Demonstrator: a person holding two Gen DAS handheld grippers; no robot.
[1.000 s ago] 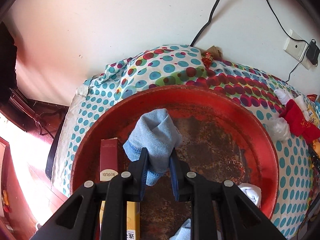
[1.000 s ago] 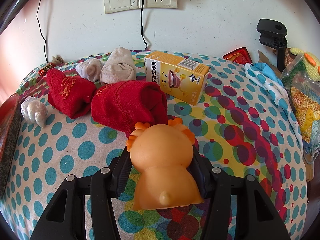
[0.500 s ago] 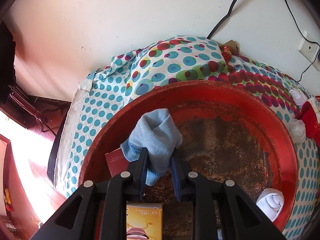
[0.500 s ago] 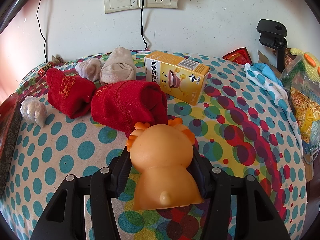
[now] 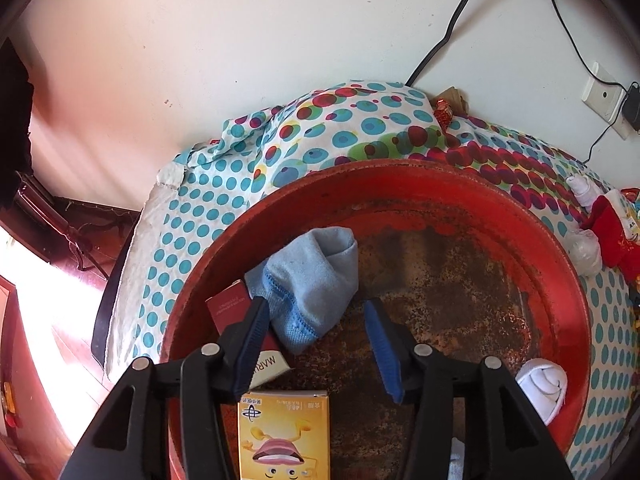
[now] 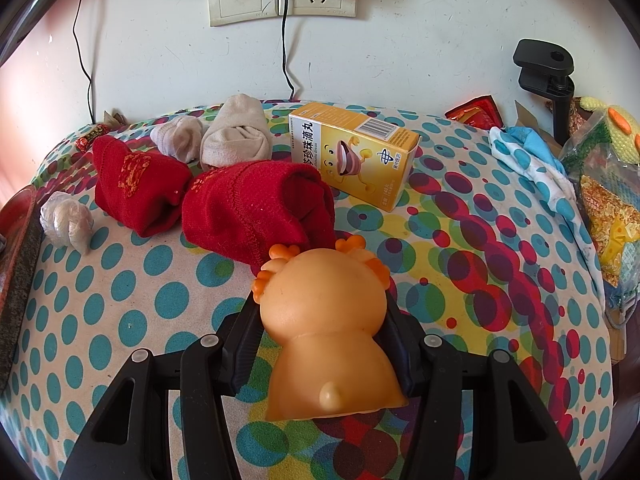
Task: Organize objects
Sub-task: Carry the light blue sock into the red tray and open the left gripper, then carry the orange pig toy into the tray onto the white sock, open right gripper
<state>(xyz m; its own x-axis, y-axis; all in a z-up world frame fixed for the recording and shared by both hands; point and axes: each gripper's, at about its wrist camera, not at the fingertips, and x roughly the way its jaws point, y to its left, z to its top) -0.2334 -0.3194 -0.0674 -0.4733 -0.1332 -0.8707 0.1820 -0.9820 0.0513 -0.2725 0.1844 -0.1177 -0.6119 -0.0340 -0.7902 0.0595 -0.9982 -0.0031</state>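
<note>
Blue sock: lying in red basin at 10 o'clock, against maroon box. Left gripper: jaws wide apart, empty. Right gripper: clamped on orange toy above spotted cloth.

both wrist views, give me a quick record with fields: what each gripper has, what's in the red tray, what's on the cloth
left gripper: open, jaws apart over the red tray
blue sock: lying in tray, free between the open fingers
also in tray: maroon box, yellow box, white sock roll
right gripper: shut on orange toy
on dotted cloth: two red socks, beige socks, yellow medicine box
</note>
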